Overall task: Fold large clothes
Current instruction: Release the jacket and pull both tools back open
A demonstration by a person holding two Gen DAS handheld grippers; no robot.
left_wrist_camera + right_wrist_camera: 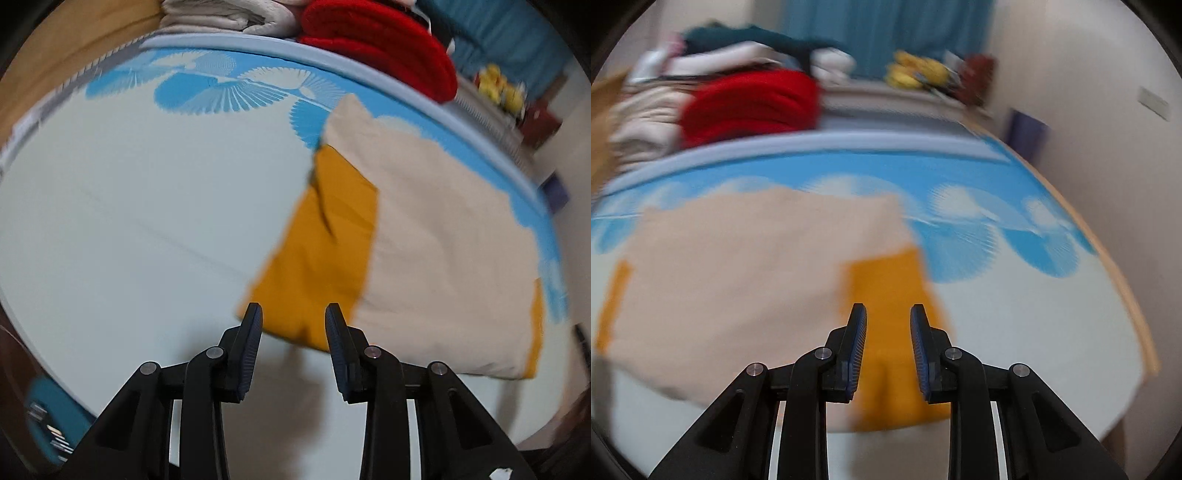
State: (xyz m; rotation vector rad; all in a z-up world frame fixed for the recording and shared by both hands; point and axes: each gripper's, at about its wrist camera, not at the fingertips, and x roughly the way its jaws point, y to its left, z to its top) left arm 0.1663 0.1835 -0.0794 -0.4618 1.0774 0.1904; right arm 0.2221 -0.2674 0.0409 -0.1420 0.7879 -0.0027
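Observation:
A beige and mustard-yellow garment [424,221] lies folded flat on the bed, with a yellow panel [321,251] on its left side. My left gripper [293,314] is open and empty, hovering just above the near edge of that yellow panel. In the right wrist view the same garment [738,277] is blurred, with a yellow panel [890,295] on its right side. My right gripper [888,317] is open and empty, hovering over that yellow panel. Neither gripper touches the cloth.
The bed sheet [129,221] is pale with a blue fan pattern. A stack of folded clothes stands at the far edge: a red one [376,40] [750,107] and white ones [221,14]. Yellow toys [916,72] and a blue curtain [886,29] lie beyond. The bed's right edge [1119,295] is near a wall.

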